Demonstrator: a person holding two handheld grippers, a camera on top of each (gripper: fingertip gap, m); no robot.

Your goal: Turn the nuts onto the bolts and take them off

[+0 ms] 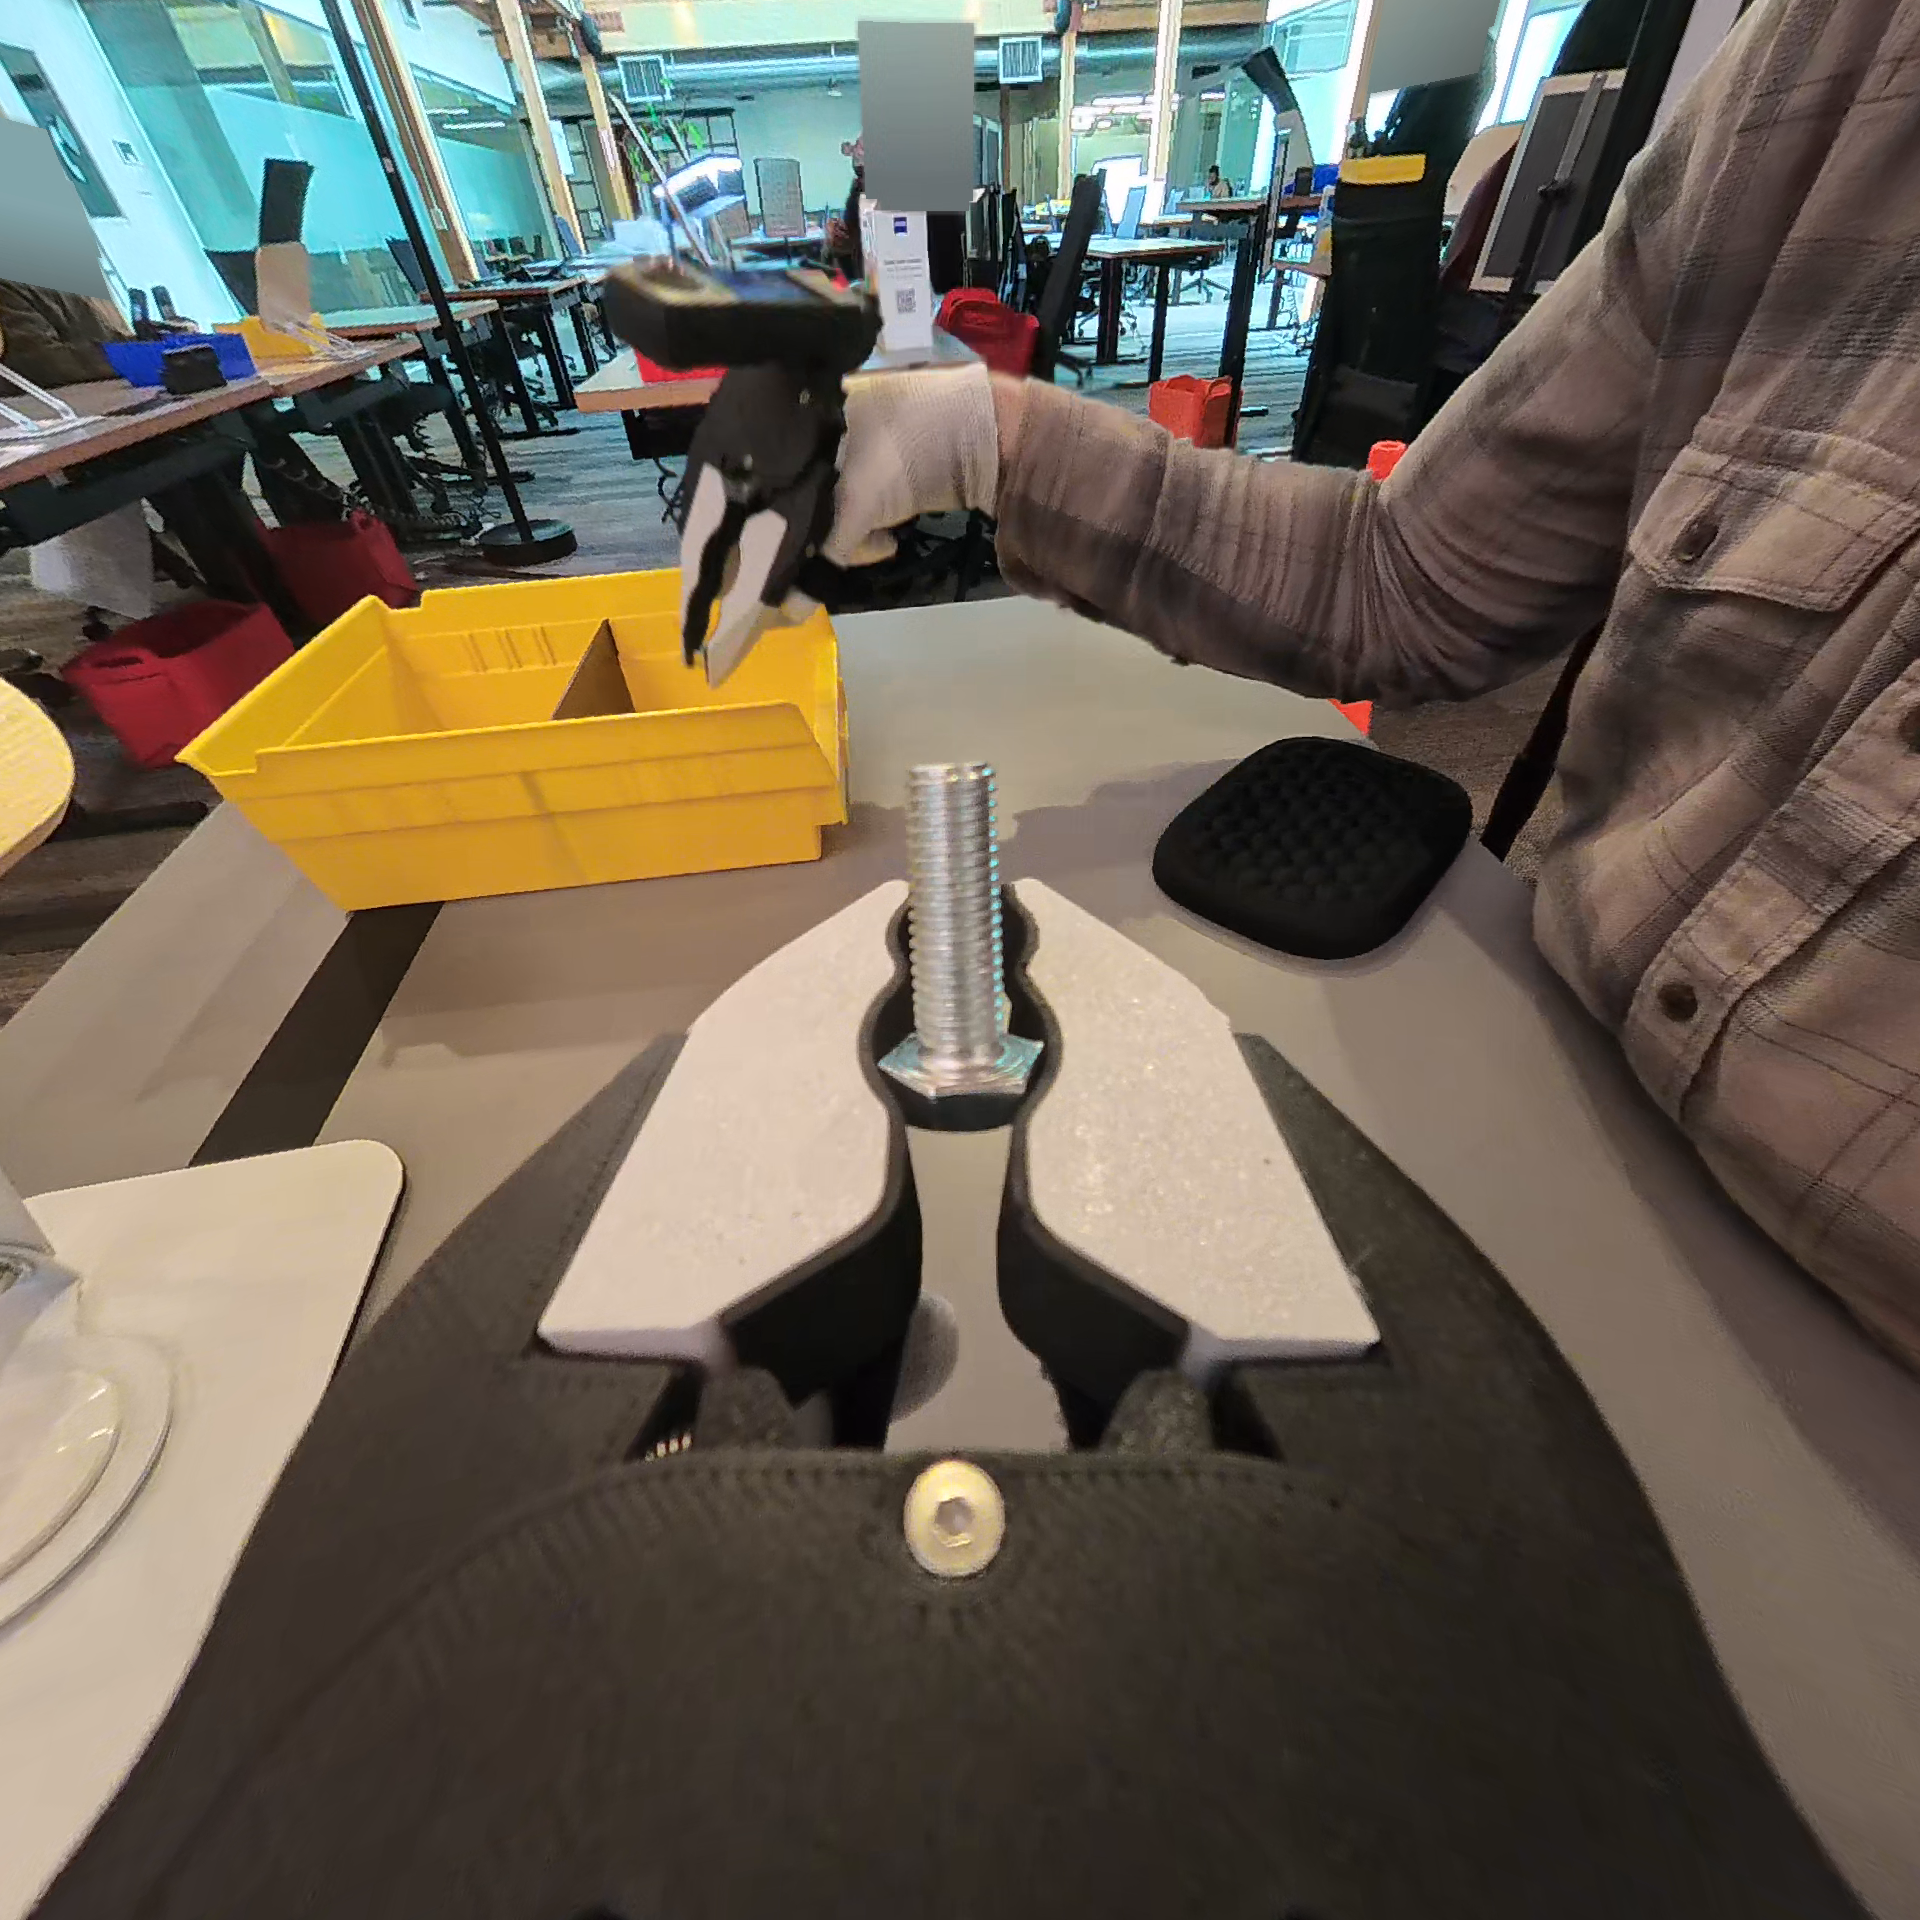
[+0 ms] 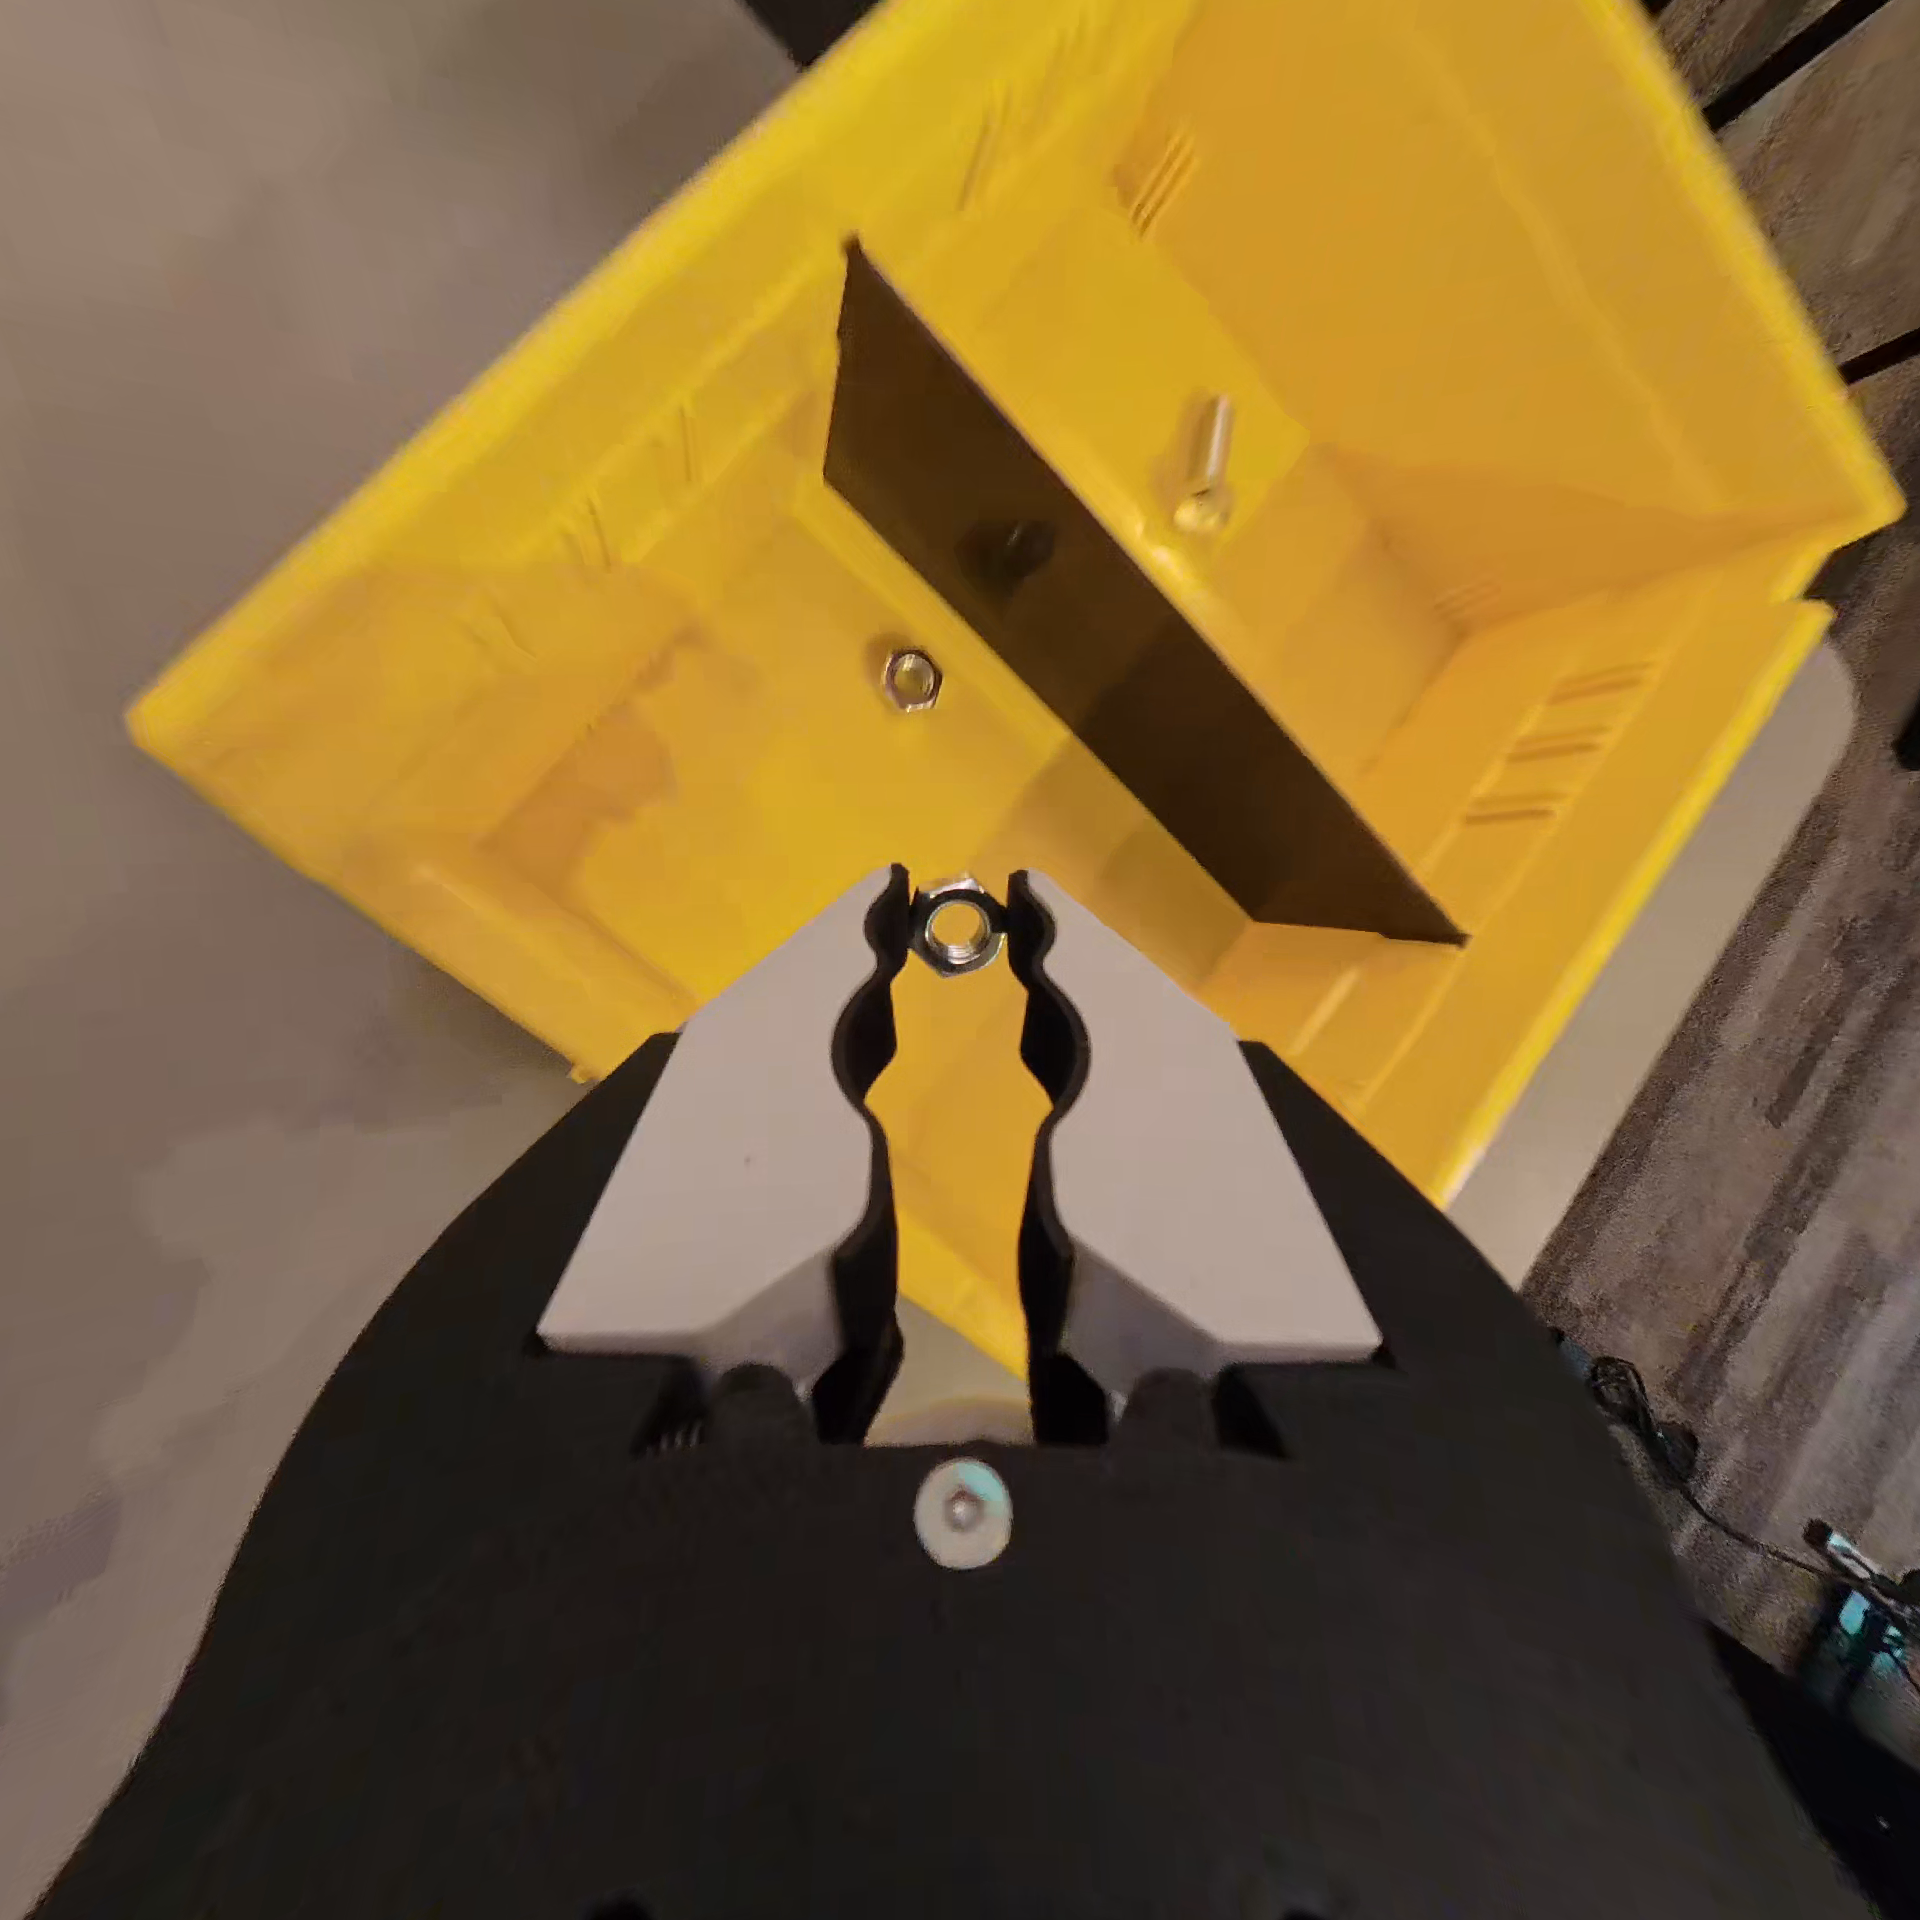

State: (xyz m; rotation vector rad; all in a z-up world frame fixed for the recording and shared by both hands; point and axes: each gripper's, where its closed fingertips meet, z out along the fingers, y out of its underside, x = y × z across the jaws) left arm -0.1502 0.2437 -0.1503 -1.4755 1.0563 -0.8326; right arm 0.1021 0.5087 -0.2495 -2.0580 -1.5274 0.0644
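Silver bolt (image 1: 954, 935) stands upright in your left gripper (image 1: 956, 997), jaws clenched on its shank just above the hex head. Your right gripper (image 2: 958, 928) hangs over the yellow bin (image 2: 436, 665) on the desk (image 1: 644, 956), jaws pinching a nut (image 2: 951, 928) at the tips. Another nut (image 2: 911, 677) and a second bolt (image 2: 1205, 462) lie in the bin, split by a dark divider (image 2: 1091, 644).

The yellow bin (image 2: 1558, 312) is motion-blurred with its corners cut off, and its second bolt (image 2: 1205, 462) smeared.
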